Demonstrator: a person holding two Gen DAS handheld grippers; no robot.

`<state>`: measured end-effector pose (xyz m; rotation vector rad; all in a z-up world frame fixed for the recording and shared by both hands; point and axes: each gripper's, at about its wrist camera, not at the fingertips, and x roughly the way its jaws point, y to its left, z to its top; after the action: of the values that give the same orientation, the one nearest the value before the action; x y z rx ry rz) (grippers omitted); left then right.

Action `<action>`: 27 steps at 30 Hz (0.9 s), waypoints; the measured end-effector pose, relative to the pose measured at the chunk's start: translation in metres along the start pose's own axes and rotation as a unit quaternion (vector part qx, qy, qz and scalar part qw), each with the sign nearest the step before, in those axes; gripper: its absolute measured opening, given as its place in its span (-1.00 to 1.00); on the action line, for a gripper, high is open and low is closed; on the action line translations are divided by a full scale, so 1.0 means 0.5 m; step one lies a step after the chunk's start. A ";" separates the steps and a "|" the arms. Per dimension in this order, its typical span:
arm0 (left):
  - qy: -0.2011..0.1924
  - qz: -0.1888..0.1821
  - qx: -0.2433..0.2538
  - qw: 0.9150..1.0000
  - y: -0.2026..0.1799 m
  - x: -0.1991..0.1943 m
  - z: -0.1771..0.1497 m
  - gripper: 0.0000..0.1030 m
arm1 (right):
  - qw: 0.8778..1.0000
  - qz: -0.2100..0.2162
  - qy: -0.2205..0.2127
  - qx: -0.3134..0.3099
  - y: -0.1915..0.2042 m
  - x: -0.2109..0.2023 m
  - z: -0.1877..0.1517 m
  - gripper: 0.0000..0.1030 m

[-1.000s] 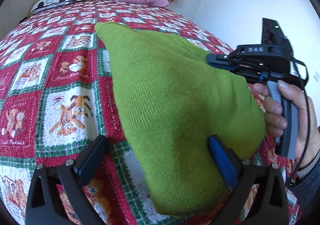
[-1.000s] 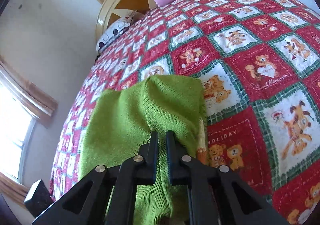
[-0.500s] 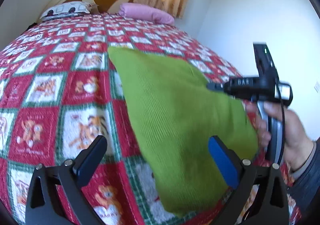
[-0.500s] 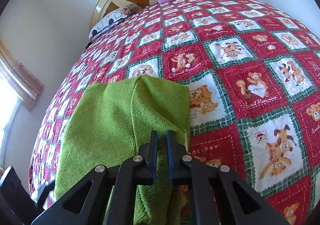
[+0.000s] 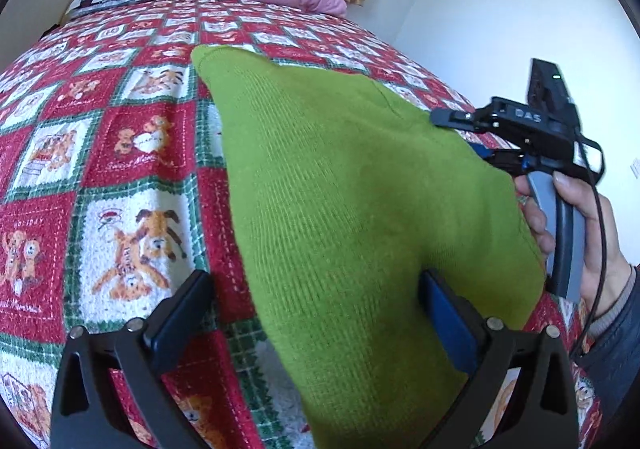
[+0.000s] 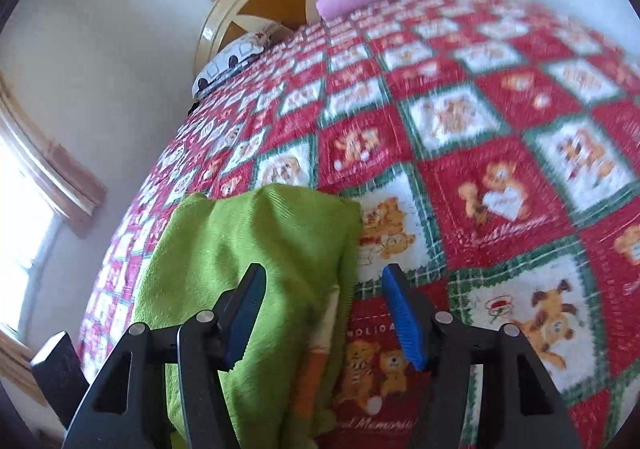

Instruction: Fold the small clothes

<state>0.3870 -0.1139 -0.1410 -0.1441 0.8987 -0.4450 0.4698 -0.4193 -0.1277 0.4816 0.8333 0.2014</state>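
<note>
Big patchwork bed (image 5: pixel 120 153), with the green knit top (image 5: pixel 340 209) lying flat, long axis running 6 to 12. Right tool (image 6: pixel 324 313) just popped open, jaws wide, cloth edge loose between them. Left tool (image 5: pixel 316 313) gapes wide too, hem at its 1 o'clock, nearer.

My left gripper (image 5: pixel 316 313) stands with its jaws spread wide over the green sweater (image 5: pixel 360 217), one finger on each side of it, the pads pressing nothing. My right gripper (image 6: pixel 324 313) has just been opening at the sweater's edge, pads clear of the cloth, and my right hand (image 5: pixel 576 237) wraps its handle beside the sweater.
</note>
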 end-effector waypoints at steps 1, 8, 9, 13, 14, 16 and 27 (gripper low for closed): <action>0.000 0.001 0.001 1.000 0.000 -0.001 -0.001 1.00 | 1.000 0.008 0.009 0.008 -0.009 0.011 0.001 0.19; -0.001 -0.003 0.001 1.000 0.003 -0.004 -0.004 1.00 | 0.999 0.044 0.020 0.012 -0.020 0.044 0.011 0.19; -0.001 -0.004 0.001 1.000 0.002 -0.004 -0.004 1.00 | 0.998 0.052 0.026 0.008 -0.015 0.051 0.014 0.17; -0.002 -0.007 0.000 1.000 0.003 -0.003 -0.004 1.00 | 0.997 0.062 0.037 -0.003 -0.007 0.075 0.021 0.09; -0.002 -0.008 -0.001 1.000 0.004 -0.002 -0.003 1.00 | 0.997 0.065 0.037 -0.001 -0.008 0.079 0.025 0.09; -0.002 -0.008 -0.001 1.000 0.004 -0.002 -0.002 1.00 | 0.996 0.075 0.037 0.008 -0.012 0.090 0.034 0.04; -0.003 -0.007 0.002 1.000 0.001 -0.002 -0.002 1.00 | 0.988 0.138 0.062 0.035 -0.024 0.116 0.031 -0.32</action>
<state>0.3859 -0.1132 -0.1411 -0.1486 0.8912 -0.4600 0.5196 -0.4142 -0.1631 0.6548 0.8958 0.4618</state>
